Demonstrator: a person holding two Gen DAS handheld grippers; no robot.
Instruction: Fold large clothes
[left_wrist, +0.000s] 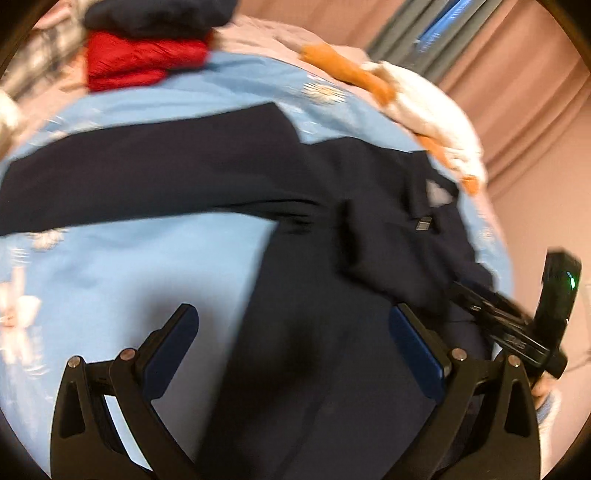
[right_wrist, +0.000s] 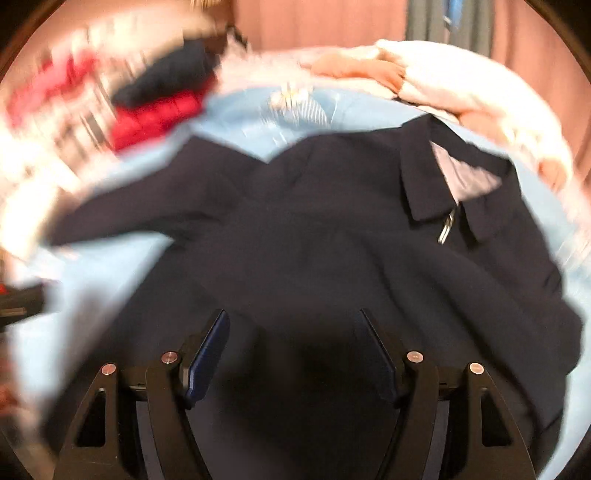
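Left edge: a blurred plaid cloth (right_wrist: 55, 122) in white, red and dark lines lies bunched at the bed's left side in the right wrist view.
Folded stack: a red garment (left_wrist: 144, 64) sits under a folded dark navy garment (left_wrist: 159, 14) at the far left of the bed; the red one's lower edge rests on the sheet.
Bed surface: a light blue sheet with white daisy prints (left_wrist: 140, 266) covers the bed and bears everything else.
Task garment: a navy collared zip jacket (right_wrist: 314, 221) lies spread flat on the sheet, front up, collar toward the right, its pale lining showing at the open neck.
Sleeve: one jacket sleeve (left_wrist: 147, 177) stretches out to the left across the sheet.
Zip pull: a small metal zip pull (right_wrist: 445, 227) hangs just below the collar.
Left gripper (left_wrist: 293, 325): fingers spread wide with nothing between them; it hovers over the jacket's lower body, the left finger over bare sheet, the right one over navy fabric.
Right gripper (right_wrist: 293, 328): fingers parted, somewhat less wide, nothing held; both pads hang over the jacket's body. In the left wrist view its black body shows at the right edge with a green light.
Right side of bed: a white and orange garment (left_wrist: 417, 107) lies crumpled along the far right edge of the sheet, just beside the jacket's collar.
Background: pink curtains (left_wrist: 535, 110) hang behind the bed.
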